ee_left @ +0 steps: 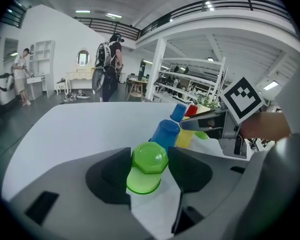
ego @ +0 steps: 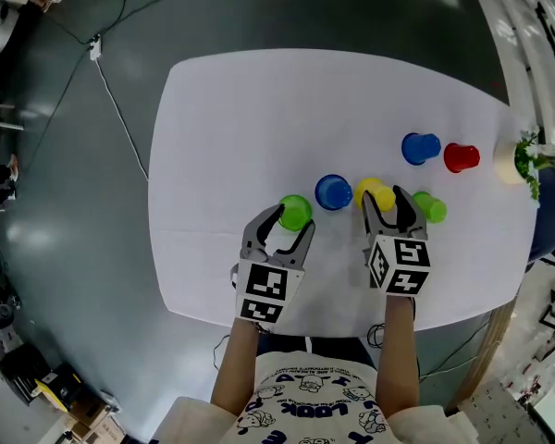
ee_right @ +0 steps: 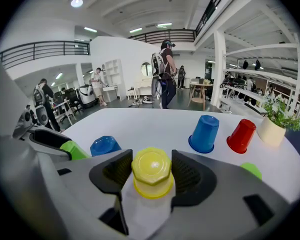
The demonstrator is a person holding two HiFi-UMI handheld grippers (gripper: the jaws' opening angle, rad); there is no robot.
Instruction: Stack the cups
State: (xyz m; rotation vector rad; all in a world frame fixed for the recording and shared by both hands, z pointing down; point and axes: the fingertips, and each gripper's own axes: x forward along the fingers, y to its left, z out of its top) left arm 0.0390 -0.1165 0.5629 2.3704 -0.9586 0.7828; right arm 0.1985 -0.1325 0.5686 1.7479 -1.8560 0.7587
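Observation:
Several plastic cups stand upside down on the white table point(ego: 222, 137). My left gripper point(ego: 294, 218) point(ee_left: 150, 160) has its pads against both sides of a green cup point(ego: 295, 209) point(ee_left: 147, 166), which rests on the table. My right gripper point(ego: 385, 197) point(ee_right: 152, 173) is closed the same way on a yellow cup point(ego: 372, 191) point(ee_right: 152, 170), also standing on the table. A blue cup point(ego: 333, 191) point(ee_left: 166, 133) point(ee_right: 104, 145) sits between the two. A second green cup point(ego: 432, 208) point(ee_right: 250, 170) is just right of the right gripper.
Farther back right stand another blue cup point(ego: 420, 148) point(ee_right: 204, 133) and a red cup point(ego: 461, 157) point(ee_right: 241, 136). A potted plant point(ego: 513, 160) point(ee_right: 271, 130) sits at the table's right edge. A cable point(ego: 120, 118) runs over the floor on the left. People stand far off in the hall.

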